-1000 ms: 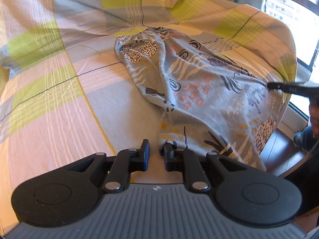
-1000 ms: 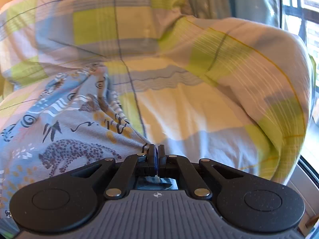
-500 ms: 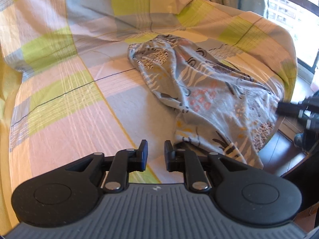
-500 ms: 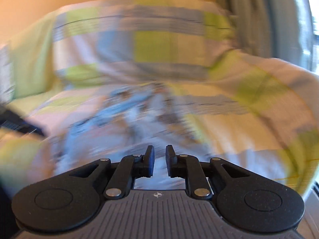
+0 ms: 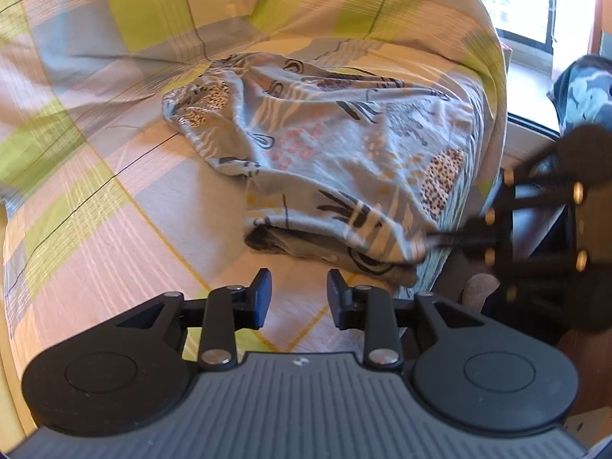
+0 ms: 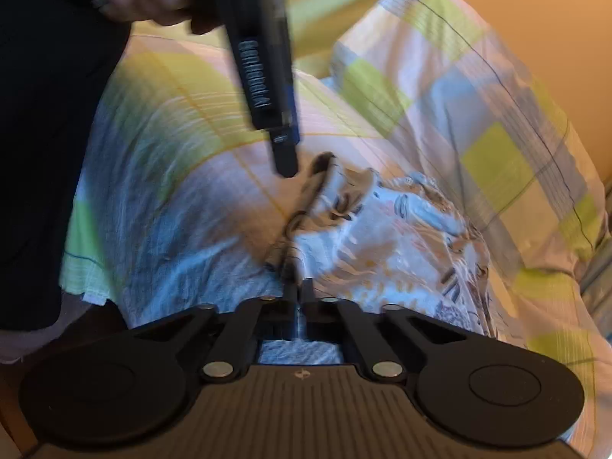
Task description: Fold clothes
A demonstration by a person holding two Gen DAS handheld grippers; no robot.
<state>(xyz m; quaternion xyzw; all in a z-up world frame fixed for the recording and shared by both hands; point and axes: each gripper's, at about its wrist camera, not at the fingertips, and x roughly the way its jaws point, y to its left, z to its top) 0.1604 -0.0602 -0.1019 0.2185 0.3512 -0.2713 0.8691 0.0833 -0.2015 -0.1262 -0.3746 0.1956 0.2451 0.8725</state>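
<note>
checked bedsheet on bed; patterned garment lying crumpled.

The right wrist view is motion-blurred: the print on the grey-blue patterned cotton garment is smeared. Its near edge passes behind the closed black right gripper, so any pinch is unconfirmed. In the left wrist view, the right gripper beside the garment is blurred and cut by the frame edge.
</note>
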